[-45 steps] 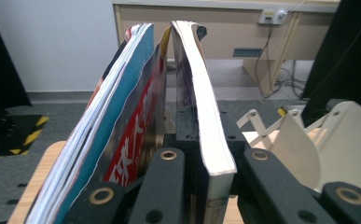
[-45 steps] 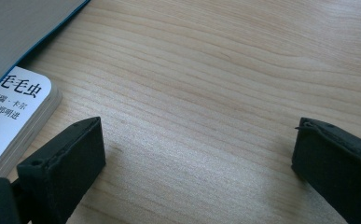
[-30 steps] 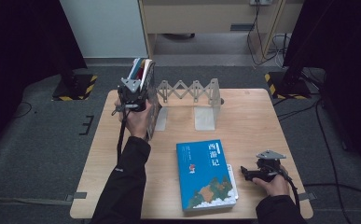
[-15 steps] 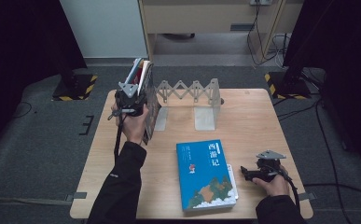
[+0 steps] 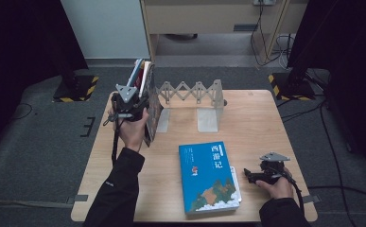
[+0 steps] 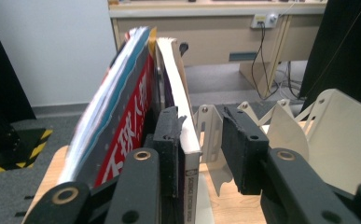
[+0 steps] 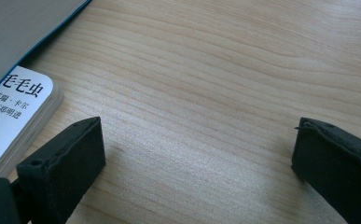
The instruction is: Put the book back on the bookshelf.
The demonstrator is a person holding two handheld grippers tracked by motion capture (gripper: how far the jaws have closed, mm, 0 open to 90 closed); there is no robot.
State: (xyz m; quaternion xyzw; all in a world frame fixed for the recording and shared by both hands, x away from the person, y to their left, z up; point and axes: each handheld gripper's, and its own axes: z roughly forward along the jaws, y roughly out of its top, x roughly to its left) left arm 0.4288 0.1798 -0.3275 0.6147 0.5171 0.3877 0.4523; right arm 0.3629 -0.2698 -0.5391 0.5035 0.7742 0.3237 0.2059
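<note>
The left claw stands at the upright books, its jaws just having been opening: one black pad lies against the white book, the other stands clear of it. The right claw gapes wide over bare wood, holding nothing. One pale wooden table bears one white accordion rack with several leaning books at its left end, and a blue book lying flat on another, smaller one.
</note>
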